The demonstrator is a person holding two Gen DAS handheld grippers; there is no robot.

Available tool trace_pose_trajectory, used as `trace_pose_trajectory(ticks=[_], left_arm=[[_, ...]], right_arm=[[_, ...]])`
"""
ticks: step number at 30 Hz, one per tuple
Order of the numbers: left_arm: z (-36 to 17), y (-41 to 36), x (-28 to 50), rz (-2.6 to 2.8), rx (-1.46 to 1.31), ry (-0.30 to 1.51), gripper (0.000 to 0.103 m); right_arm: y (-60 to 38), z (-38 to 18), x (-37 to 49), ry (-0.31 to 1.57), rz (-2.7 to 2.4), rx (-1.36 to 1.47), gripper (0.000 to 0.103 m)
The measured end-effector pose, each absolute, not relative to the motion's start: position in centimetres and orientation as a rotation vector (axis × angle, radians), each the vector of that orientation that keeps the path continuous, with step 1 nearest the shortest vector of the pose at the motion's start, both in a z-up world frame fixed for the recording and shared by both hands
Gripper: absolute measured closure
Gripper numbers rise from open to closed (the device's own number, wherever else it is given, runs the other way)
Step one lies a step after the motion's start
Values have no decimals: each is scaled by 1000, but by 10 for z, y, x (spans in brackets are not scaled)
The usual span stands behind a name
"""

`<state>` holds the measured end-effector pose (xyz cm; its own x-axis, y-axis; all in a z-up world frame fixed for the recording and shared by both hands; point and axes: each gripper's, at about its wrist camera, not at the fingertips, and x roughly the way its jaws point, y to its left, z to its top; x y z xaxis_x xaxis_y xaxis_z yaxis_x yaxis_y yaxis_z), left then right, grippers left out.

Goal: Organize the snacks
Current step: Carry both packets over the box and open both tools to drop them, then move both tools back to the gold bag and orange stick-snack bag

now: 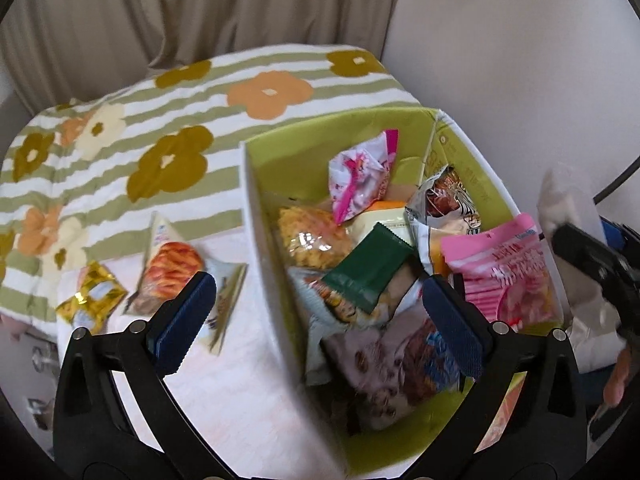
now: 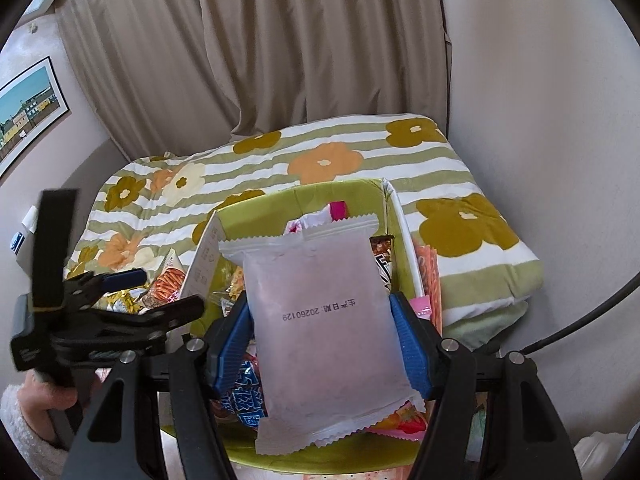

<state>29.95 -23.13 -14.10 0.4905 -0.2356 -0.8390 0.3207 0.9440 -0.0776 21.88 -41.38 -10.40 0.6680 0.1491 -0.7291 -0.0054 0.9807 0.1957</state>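
A green box (image 1: 256, 200) with a white outside stands on a pale cloth and holds several snack packets, among them a dark green packet (image 1: 370, 268) and a pink packet (image 1: 508, 276). My left gripper (image 1: 320, 316) is open and empty, above the box's left wall. My right gripper (image 2: 322, 344) is shut on a pale frosted snack packet (image 2: 320, 336) with a printed date, held over the box (image 2: 288, 198). It shows blurred at the right edge of the left wrist view (image 1: 568, 208).
Three loose packets lie left of the box: a gold one (image 1: 90, 300), an orange one (image 1: 170, 268) and a pale one (image 1: 224, 312). A striped flowered blanket (image 1: 160, 120) covers the bed behind. Curtains (image 2: 240, 60) and a wall stand beyond.
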Motion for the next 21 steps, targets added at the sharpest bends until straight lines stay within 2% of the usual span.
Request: trace_pose_trajectory(ticks=[8, 9, 11, 21], left_arm=[[-119, -203, 287, -300, 63, 959, 0], [-118, -201, 286, -295, 61, 957, 1], [-116, -196, 283, -288, 60, 950, 1], [-123, -168, 256, -242, 32, 958, 0]], right_arm=[[-403, -99, 242, 854, 174, 214, 38], [-401, -97, 244, 848, 191, 219, 34], [-400, -97, 243, 834, 184, 195, 3], [-396, -104, 220, 812, 179, 128, 2]])
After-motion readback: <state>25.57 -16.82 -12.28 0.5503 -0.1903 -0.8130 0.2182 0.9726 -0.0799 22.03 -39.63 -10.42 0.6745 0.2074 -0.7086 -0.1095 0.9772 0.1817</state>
